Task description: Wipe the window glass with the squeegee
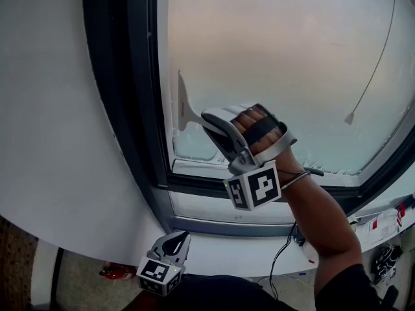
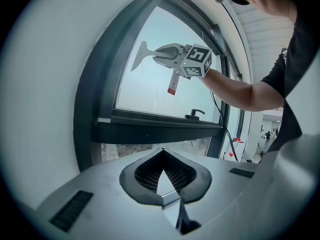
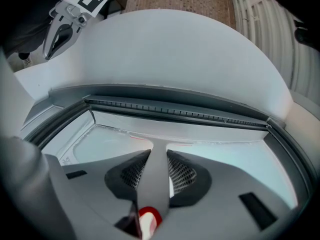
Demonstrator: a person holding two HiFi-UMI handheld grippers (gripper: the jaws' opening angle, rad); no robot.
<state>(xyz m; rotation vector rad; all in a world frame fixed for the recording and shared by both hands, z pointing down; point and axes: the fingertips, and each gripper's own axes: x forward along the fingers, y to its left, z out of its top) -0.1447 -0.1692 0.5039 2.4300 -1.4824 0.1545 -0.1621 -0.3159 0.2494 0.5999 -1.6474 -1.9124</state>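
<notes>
A grey squeegee (image 1: pixel 184 109) rests with its blade upright on the window glass (image 1: pixel 279 63), close to the dark left frame (image 1: pixel 139 89). My right gripper (image 1: pixel 211 119) is shut on its handle, with a hand behind the marker cube. In the right gripper view the handle (image 3: pixel 154 176) runs between the pads to the blade on the glass. From the left gripper view the squeegee (image 2: pixel 142 54) and right gripper (image 2: pixel 169 55) show high on the pane, a red tag (image 2: pixel 172 86) hanging below. My left gripper (image 1: pixel 174 244) hangs low by the white sill (image 1: pixel 227 251), shut on nothing.
A blind cord with a pull (image 1: pixel 349 117) hangs at the pane's right. A black window handle (image 2: pixel 194 115) sits on the lower frame. A cable (image 1: pixel 283 254) drops over the sill. A bottle (image 1: pixel 382 223) stands at the far right. White wall (image 1: pixel 58 109) lies left.
</notes>
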